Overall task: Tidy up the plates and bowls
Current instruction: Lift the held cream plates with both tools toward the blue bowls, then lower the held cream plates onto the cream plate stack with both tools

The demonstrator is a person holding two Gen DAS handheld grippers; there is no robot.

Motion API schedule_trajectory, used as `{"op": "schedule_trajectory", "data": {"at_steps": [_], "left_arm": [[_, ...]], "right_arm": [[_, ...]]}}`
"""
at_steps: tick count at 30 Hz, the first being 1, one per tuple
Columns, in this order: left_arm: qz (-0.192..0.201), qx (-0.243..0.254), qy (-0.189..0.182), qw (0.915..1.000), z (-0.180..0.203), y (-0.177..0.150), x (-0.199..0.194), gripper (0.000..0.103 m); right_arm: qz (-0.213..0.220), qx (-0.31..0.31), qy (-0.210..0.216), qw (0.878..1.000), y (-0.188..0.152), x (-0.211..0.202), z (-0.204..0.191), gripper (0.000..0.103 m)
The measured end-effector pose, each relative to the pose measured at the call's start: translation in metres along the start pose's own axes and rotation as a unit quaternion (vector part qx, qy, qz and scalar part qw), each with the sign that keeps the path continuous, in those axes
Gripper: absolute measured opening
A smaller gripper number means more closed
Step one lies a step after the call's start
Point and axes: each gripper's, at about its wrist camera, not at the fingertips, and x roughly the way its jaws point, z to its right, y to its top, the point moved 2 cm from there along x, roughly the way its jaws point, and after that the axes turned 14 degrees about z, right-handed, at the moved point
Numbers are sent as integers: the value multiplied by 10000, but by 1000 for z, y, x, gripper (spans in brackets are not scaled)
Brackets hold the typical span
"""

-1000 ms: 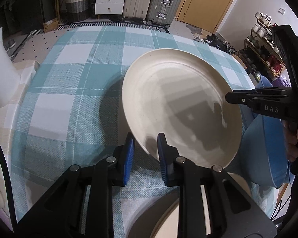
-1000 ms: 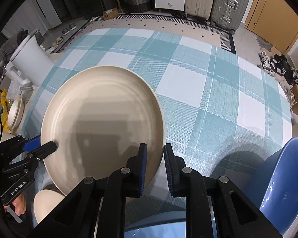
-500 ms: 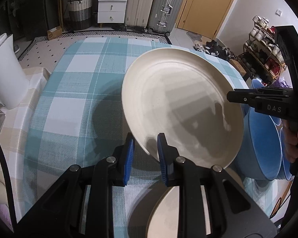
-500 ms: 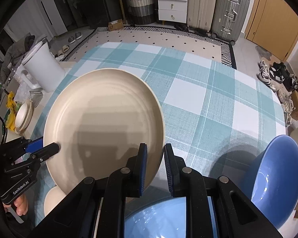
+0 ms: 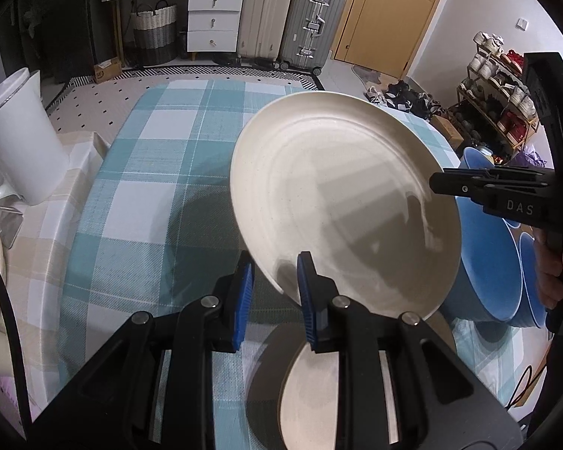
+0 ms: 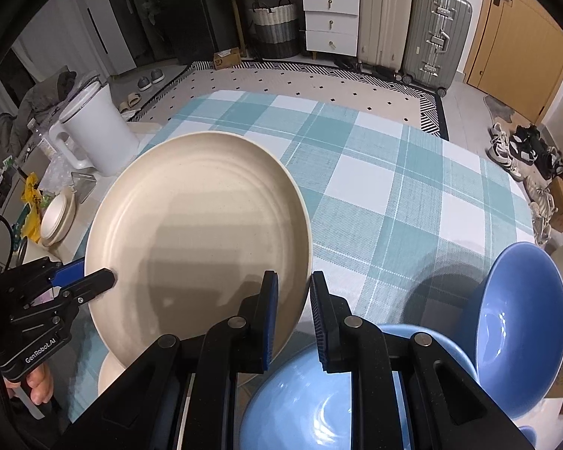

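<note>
Step in hand: carrying. Left tongs (image 5: 272,287) and right tongs (image 6: 292,311) are each clamped on opposite rims of the cream plate (image 5: 341,202), held clear above the bench (image 6: 394,187). Next, presumably: stacking on the plate below (image 5: 315,393), level, released together.

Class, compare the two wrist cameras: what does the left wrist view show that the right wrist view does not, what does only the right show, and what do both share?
Only the left wrist view shows the shoe rack by the wall and a second cream plate lying under the gripper.

Only the right wrist view shows the slippers on the floor and the insides of the blue bowls.

Both show the large cream plate, gripped at opposite rims by the left gripper and right gripper, plus the checked tablecloth and white jug.
</note>
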Motion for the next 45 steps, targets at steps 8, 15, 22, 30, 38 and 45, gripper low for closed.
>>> {"op": "schedule_trajectory", "data": {"at_steps": [8, 15, 22, 30, 38, 45], "left_arm": [[58, 16, 13, 10000, 3, -7, -24, 20], [108, 16, 34, 9999, 5, -14, -42, 20], [167, 33, 32, 9998, 7, -21, -58, 20], [202, 89, 44, 9997, 9, -31, -80, 20], [237, 120, 38, 9996, 9, -39, -94, 20], [288, 181, 55, 9994, 9, -46, -104, 20]], "right_arm": [[113, -56, 23, 9999, -5, -16, -10, 18], [240, -73, 77, 9997, -12, -33, -19, 18], [344, -53, 146, 9993, -24, -50, -26, 18], [510, 7, 279, 9983, -42, -70, -34, 18], [636, 89, 373, 9972, -59, -84, -41, 18], [749, 218, 442, 9960, -75, -94, -47, 18]]}}
